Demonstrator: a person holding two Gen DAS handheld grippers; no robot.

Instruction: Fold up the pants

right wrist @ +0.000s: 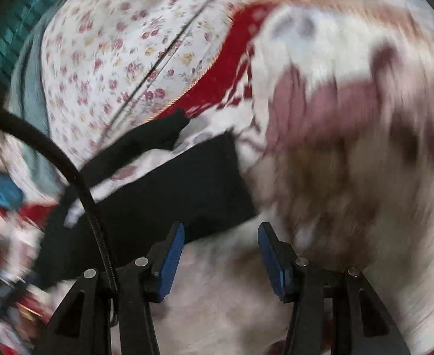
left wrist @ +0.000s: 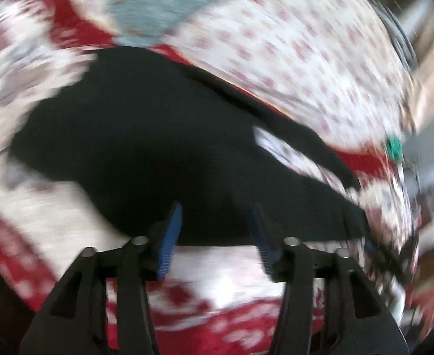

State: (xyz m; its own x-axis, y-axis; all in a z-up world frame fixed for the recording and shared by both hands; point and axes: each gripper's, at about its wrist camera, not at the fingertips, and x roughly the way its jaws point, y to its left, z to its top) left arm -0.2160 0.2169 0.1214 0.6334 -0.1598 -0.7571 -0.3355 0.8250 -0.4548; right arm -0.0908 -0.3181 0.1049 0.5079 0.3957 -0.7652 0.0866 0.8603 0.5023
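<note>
pants (left wrist: 145, 136): black cloth, matt, soft
blanket (right wrist: 350, 192): red-and-white plush cloth, fuzzy
floral sheet (right wrist: 122, 59): thin printed cloth, smooth
left gripper (left wrist: 217, 236): matt black plastic; ribbed blue pads; shiny metal pins
cable (right wrist: 77, 183): black, ribbed

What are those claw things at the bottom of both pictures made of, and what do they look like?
Each is a two-finger tool. The left gripper and the right gripper have black angular plastic fingers with triangular cut-outs and round silver pins at the joints. The fingertips carry ribbed blue pads. A black ribbed cable curves past the right one. No sleeve or hand shows.
</note>
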